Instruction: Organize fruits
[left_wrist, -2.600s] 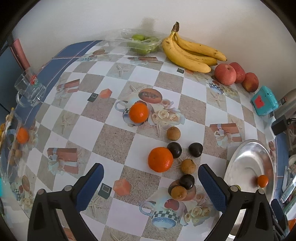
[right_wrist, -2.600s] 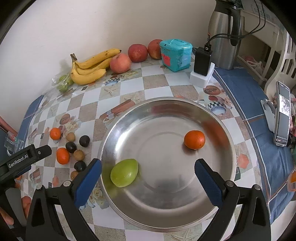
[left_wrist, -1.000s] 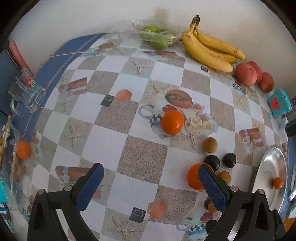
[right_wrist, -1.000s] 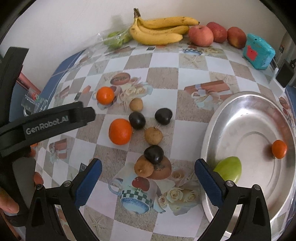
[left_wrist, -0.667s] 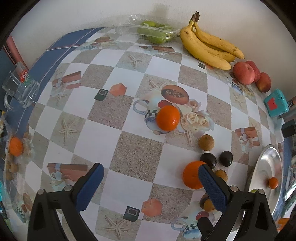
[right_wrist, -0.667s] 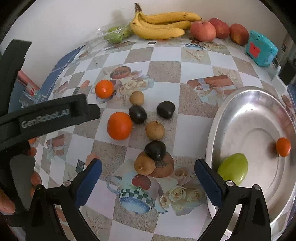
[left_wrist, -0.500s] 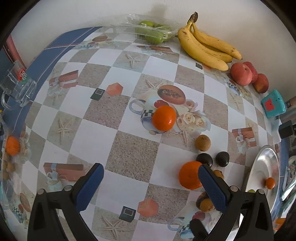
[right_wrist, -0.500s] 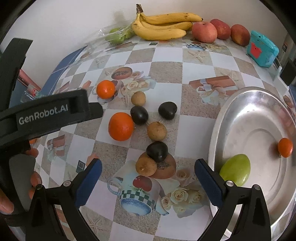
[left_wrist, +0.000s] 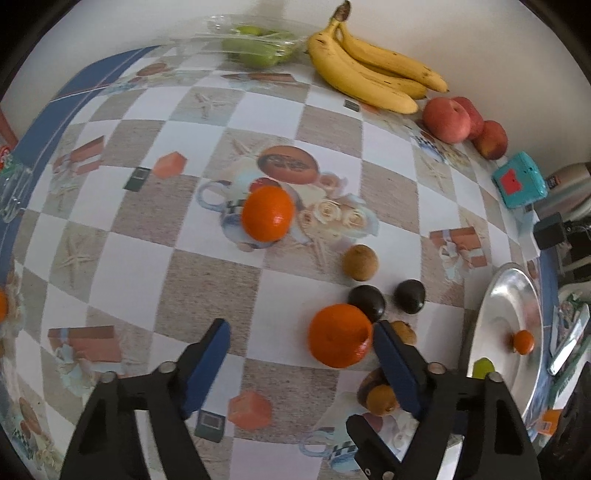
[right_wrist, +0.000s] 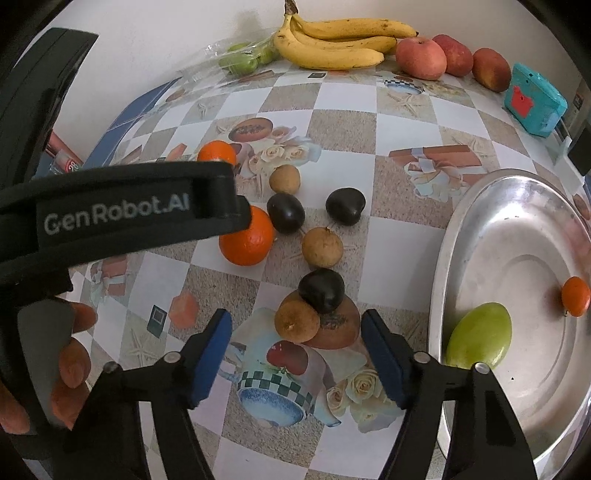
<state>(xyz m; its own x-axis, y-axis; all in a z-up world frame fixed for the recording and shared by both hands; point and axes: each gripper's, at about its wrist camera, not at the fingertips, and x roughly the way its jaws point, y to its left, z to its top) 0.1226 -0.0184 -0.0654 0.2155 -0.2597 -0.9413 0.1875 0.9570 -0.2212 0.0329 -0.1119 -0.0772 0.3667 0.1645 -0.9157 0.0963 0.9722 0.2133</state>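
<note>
— Orange first: where is the big orange (left_wrist: 340, 336)?

— On the table (left_wrist: 207, 280), out among the loose fruit toward its middle, just off my left tongs (left_wrist: 301, 347). They stand apart and empty, the right-hand pad (left_wrist: 393, 363) right beside the orange.

— And your right tongs (right_wrist: 295, 354)?

— Also apart, gripping nothing. A brown round fruit (right_wrist: 296, 320) and a dark plum (right_wrist: 321, 290) touching it sit just ahead of the gap.

— The metal bowl (right_wrist: 458, 236)?

— At the table's right edge, with a green mango (right_wrist: 480, 336) and a small orange (right_wrist: 575, 296) inside, apart from each other.

— The far edge?

— Bananas (right_wrist: 332, 40) and red apples (right_wrist: 421, 57) along the wall.
</note>
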